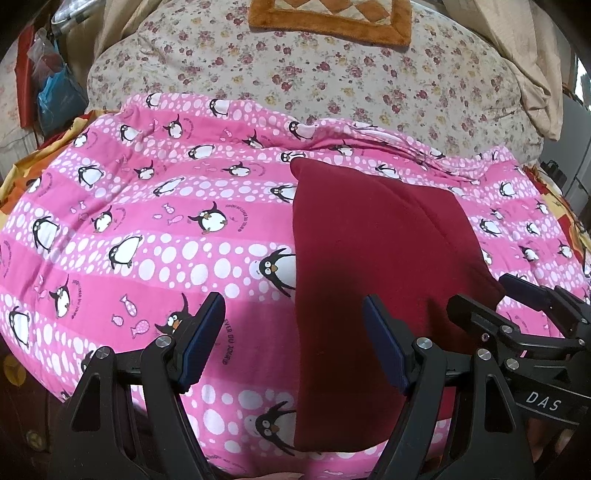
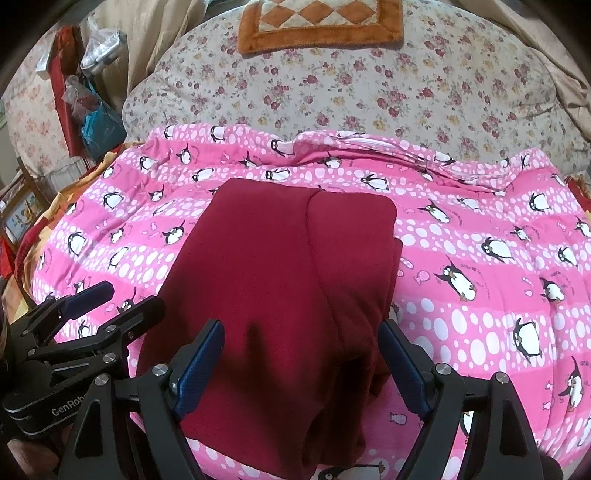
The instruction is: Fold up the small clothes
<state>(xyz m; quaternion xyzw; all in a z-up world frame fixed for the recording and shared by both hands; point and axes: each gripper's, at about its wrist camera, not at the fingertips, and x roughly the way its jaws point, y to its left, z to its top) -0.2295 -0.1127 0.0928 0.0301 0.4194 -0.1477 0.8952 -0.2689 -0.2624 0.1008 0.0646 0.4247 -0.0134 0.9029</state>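
A dark red garment (image 2: 280, 288) lies folded flat on a pink penguin-print blanket (image 2: 480, 266); a seam runs down its right half. My right gripper (image 2: 301, 369) hovers open over its near edge, with the blue pads apart and nothing pressed between them. In the left wrist view the red garment (image 1: 376, 266) lies right of centre on the pink blanket (image 1: 147, 240). My left gripper (image 1: 295, 343) stands open above the garment's left edge, holding nothing. The right gripper (image 1: 491, 295) shows at the lower right there, and the left gripper (image 2: 122, 295) at the lower left of the right wrist view.
A floral cushion (image 2: 369, 85) rises behind the blanket, with an orange-bordered patchwork mat (image 2: 317, 22) on top. Bags and red items (image 2: 85, 107) crowd the far left. Beige fabric (image 1: 532, 74) hangs at the far right.
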